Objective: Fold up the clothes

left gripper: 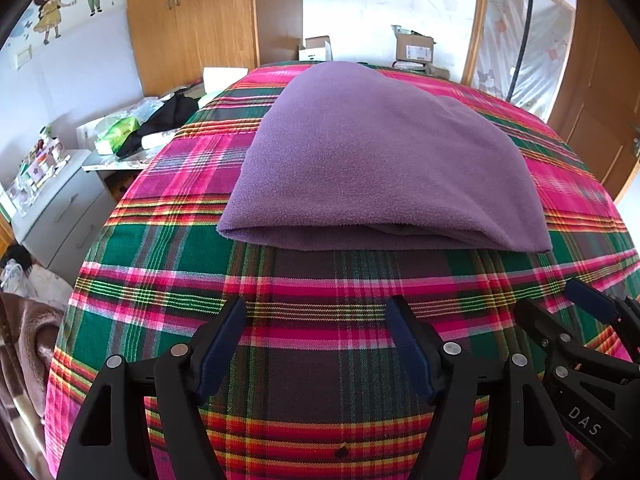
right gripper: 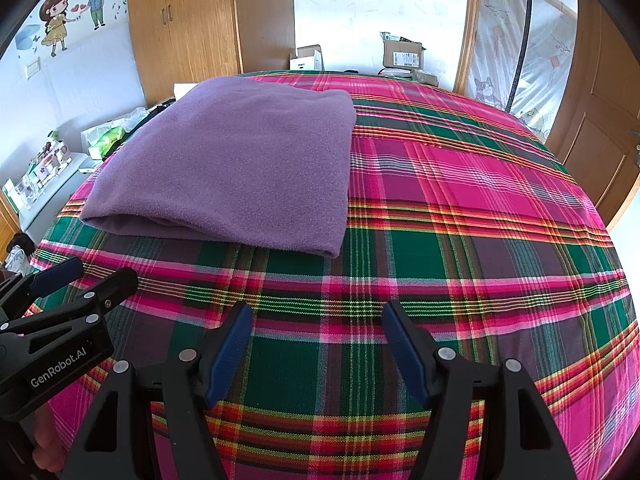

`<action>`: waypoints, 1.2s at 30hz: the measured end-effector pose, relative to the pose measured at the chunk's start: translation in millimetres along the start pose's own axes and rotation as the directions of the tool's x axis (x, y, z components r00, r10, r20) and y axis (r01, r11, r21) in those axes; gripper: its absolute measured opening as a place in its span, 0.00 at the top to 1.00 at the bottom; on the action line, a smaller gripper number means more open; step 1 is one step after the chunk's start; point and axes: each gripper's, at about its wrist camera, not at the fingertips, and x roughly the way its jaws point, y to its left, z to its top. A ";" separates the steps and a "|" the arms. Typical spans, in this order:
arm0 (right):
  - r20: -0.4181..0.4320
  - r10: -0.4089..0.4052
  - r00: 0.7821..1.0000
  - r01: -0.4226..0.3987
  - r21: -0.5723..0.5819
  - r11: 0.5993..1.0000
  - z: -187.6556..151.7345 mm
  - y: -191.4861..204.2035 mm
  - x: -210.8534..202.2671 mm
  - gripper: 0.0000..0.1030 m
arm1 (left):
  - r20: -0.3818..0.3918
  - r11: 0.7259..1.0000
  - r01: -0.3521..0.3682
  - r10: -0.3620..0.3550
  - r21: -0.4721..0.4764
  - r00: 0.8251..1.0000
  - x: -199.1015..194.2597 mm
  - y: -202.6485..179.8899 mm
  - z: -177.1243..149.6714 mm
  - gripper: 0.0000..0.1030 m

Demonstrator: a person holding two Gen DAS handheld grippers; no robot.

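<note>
A purple fleece garment [left gripper: 380, 160] lies folded into a neat rectangle on the plaid bedspread [left gripper: 320, 288]; its folded edge faces me. The left gripper [left gripper: 316, 312] hovers just short of that edge, open, with nothing between its blue pads. In the right wrist view the same folded fleece [right gripper: 240, 164] lies ahead to the left, and the right gripper [right gripper: 316, 316] is open over bare plaid cloth [right gripper: 460, 240], apart from the garment. Each gripper shows at the edge of the other's view: the right gripper [left gripper: 552, 308], the left gripper [right gripper: 96, 272].
A grey drawer unit [left gripper: 60, 208] with clutter and a table with bags [left gripper: 132, 128] stand left of the bed. Wooden wardrobes [left gripper: 192, 20] and cardboard boxes [left gripper: 414, 48] line the far wall. A brown blanket [left gripper: 24, 352] lies at lower left. A wooden door [right gripper: 600, 120] is at right.
</note>
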 end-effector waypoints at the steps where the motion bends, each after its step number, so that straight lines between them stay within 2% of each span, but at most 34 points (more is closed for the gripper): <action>1: 0.000 0.000 1.000 0.000 0.000 1.000 0.0 0.0 0.1 0.34 | 0.000 1.000 -0.001 0.001 -0.001 1.000 -0.1 -0.2 0.0 0.28; 36: 0.000 -0.001 1.000 0.001 0.004 1.000 -0.3 2.3 0.0 0.34 | 0.006 1.000 -0.003 0.003 -0.001 1.000 0.8 0.0 0.8 0.27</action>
